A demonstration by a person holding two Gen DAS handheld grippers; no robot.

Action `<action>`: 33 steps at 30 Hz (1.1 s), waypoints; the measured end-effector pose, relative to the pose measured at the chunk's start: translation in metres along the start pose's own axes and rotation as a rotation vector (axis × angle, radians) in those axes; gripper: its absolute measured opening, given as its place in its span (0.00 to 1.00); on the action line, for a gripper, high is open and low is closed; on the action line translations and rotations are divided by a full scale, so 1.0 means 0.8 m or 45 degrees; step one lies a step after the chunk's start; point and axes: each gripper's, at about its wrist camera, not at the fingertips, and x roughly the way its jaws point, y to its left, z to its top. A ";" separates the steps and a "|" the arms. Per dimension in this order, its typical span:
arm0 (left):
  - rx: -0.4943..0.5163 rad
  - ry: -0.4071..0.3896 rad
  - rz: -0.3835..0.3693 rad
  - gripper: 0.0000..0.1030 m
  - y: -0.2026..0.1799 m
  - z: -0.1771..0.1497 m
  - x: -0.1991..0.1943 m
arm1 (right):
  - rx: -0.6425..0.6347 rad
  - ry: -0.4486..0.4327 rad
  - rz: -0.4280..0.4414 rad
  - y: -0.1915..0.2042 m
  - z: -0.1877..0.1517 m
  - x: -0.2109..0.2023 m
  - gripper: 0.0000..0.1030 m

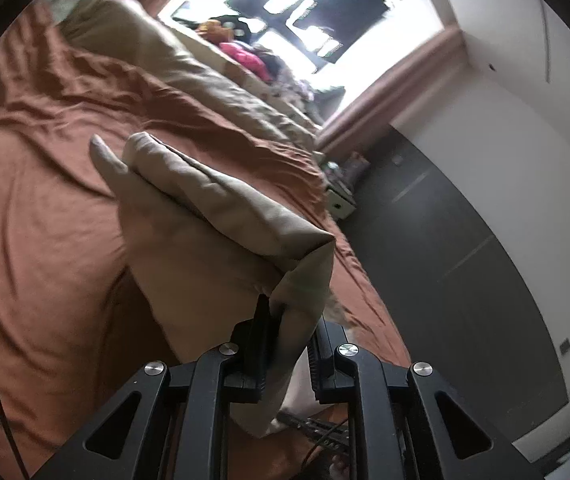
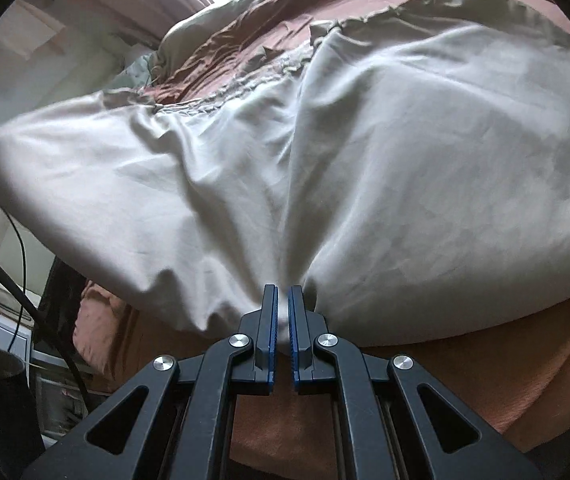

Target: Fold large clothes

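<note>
A large beige garment is lifted above the rust-brown bed sheet. My left gripper is shut on a folded corner of it, and the cloth hangs forward and left from the jaws. In the right wrist view the same beige garment spreads wide over the bed, gathered into creases at my right gripper, which is shut on its near edge. The far part of the garment lies on the sheet.
A beige duvet or pillows lie along the far side of the bed, with a bright window and coloured items behind. A nightstand and dark wardrobe stand right of the bed. Cables hang at left.
</note>
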 end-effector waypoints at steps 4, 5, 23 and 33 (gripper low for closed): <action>0.062 0.020 -0.037 0.15 -0.040 0.013 0.024 | 0.015 -0.064 0.032 -0.012 0.005 -0.027 0.02; 0.077 0.028 -0.049 0.15 -0.051 0.017 0.032 | 0.021 -0.079 0.037 -0.015 0.003 -0.036 0.02; 0.233 0.296 -0.152 0.15 -0.186 0.012 0.230 | 0.036 -0.258 -0.065 -0.105 -0.035 -0.177 0.02; 0.288 0.556 -0.111 0.15 -0.218 -0.068 0.358 | 0.252 -0.355 -0.126 -0.185 -0.075 -0.227 0.88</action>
